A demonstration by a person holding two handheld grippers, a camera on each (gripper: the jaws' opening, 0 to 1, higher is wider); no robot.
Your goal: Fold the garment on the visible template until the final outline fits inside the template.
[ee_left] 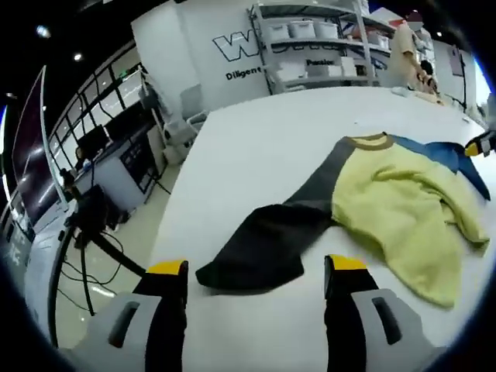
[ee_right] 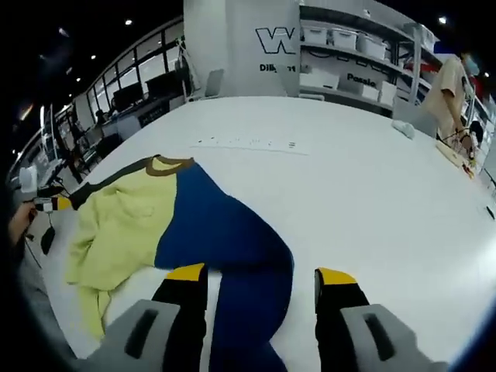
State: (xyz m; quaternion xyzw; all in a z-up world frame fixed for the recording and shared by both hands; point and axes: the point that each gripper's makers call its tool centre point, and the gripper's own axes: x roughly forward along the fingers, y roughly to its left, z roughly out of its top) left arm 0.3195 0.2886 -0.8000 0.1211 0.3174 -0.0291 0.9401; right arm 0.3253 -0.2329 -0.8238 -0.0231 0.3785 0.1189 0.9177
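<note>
White surface (ee_left: 263,147) in a workshop w/ shelving (ee_left: 318,43) behind. Left gripper view: left hand-held gripper (ee_left: 256,271), jaws apart, just short of the dark sleeve end of the garment (ee_left: 395,201), which lies rumpled at right. Right gripper view: garment's yellow body at left, blue sleeve running between the spread jaws of the right hand-held gripper (ee_right: 252,275); person (ee_right: 449,89) at far right

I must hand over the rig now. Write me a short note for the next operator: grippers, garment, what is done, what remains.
Left gripper: open, holding nothing, jaws either side of the dark sleeve end.
Right gripper: open, holding nothing, over the blue sleeve.
Garment: yellow body, rumpled on the white table, both sleeves spread out.
Done: no neat fold visible.
Left: fold sleeves in, then the body. I cannot make out a template outline.
</note>
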